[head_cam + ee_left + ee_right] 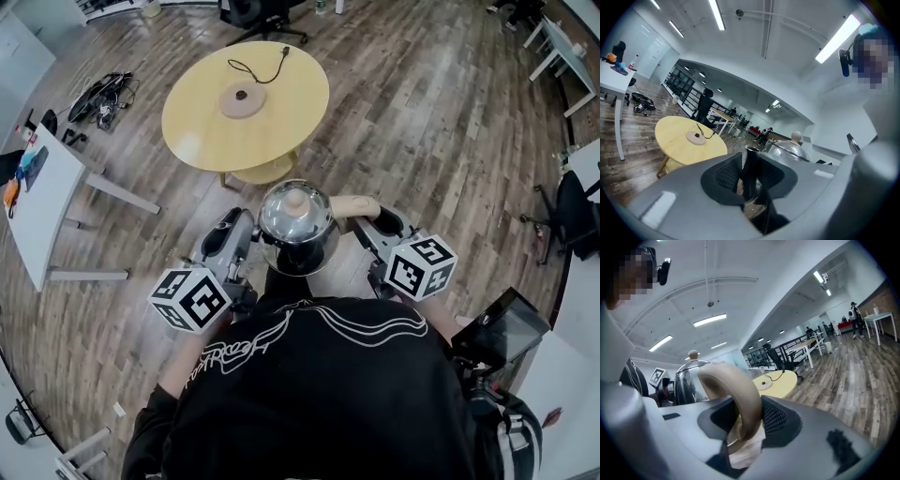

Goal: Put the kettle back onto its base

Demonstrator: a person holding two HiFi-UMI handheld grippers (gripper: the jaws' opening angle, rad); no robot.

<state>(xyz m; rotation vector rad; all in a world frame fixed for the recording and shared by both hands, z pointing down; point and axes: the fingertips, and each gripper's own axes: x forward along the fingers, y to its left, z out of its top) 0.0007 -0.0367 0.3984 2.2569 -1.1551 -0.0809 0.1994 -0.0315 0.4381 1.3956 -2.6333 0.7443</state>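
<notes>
A steel kettle (296, 225) with a round lid knob hangs in the air in front of the person's chest, carried between both grippers. My right gripper (367, 223) is shut on its curved beige handle (736, 390). On the opposite side, my left gripper (246, 246) is shut on the kettle's dark spout (751, 168), with the shiny body (785, 147) just beyond. The round kettle base (242, 97) lies on the yellow round table (187, 122) ahead, its black cord (262, 70) trailing to the far edge. The base (696, 137) also shows in the left gripper view.
A white table (42, 197) stands at the left, with cables (98, 98) on the wooden floor behind it. An office chair (262, 14) sits beyond the round table, another chair (572, 211) at the right. White desks (562, 47) fill the far right corner.
</notes>
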